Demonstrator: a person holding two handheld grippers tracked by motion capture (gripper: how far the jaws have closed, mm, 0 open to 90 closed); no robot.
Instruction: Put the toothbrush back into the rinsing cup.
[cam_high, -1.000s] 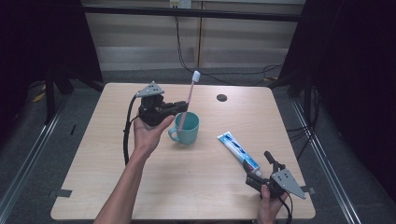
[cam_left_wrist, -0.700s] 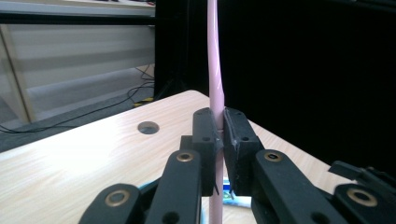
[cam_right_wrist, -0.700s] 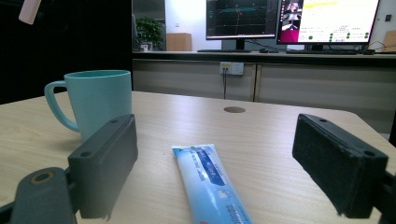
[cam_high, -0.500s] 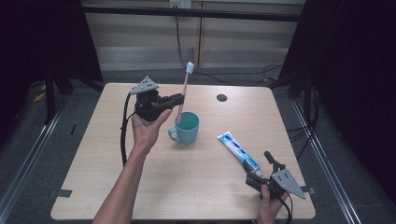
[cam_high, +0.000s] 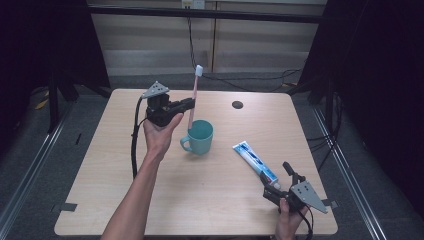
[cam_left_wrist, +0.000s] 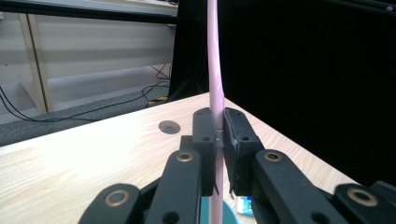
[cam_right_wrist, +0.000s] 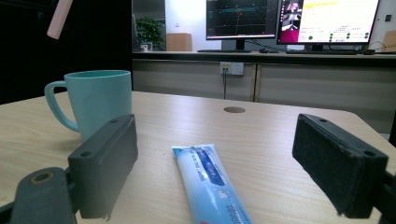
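Bare forearms; black tools (cam_high: 187, 104) (cam_high: 291, 171), grey triangular plates, black cables, brass pivots.

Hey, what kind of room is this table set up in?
Probably a lab or recording workspace: computer monitors on a back counter, black curtains around the wooden table, and cables on the floor.

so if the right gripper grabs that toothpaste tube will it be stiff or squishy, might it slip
The toothpaste tube lies flat and looks soft-walled, so it would likely dent under the pads. Its glossy printed skin may slide a little. It looks light, and its flat shape seems unlikely to roll. The right gripper stands open around it.
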